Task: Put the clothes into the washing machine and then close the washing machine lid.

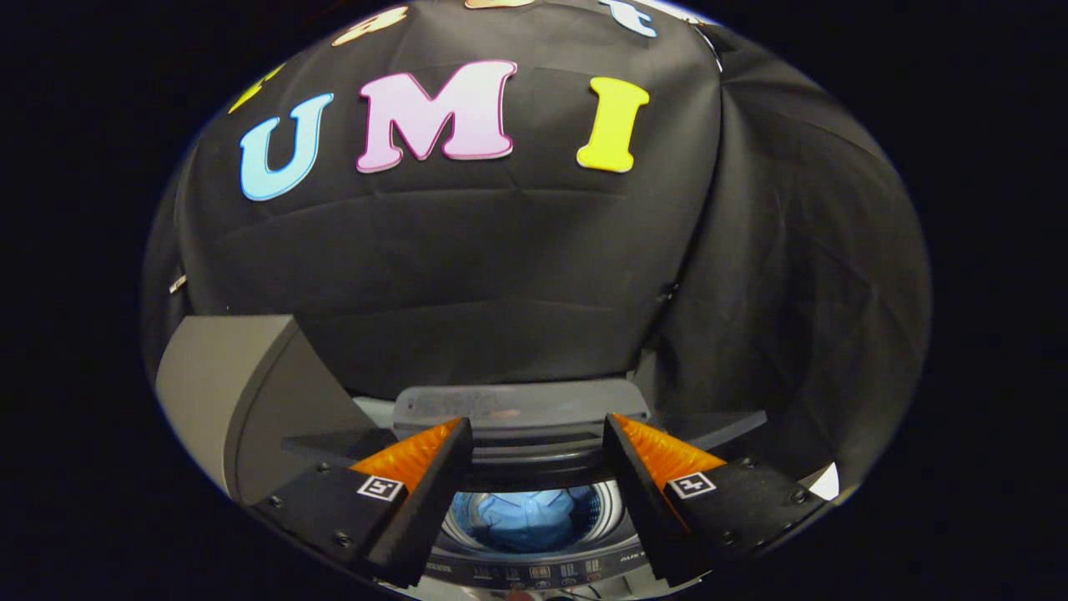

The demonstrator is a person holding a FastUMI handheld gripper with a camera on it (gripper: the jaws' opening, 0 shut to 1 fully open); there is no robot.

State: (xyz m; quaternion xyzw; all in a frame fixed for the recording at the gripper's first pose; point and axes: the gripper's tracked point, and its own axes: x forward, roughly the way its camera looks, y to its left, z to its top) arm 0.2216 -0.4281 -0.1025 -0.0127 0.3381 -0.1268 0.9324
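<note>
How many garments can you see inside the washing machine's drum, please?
1: a blue garment lies in the drum, below the open fingers. Others may be hidden beneath.

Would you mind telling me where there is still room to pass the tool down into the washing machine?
The tool is open, holding nothing. Between its fingers the drum mouth is open; blue clothes lie low inside, leaving space above. Beyond them, the folded lid stands at the back rim. A grey box crowds the side.

Blue clothes (527,517) lie in the washing machine (534,568) drum — lid (517,409) raised.
</note>
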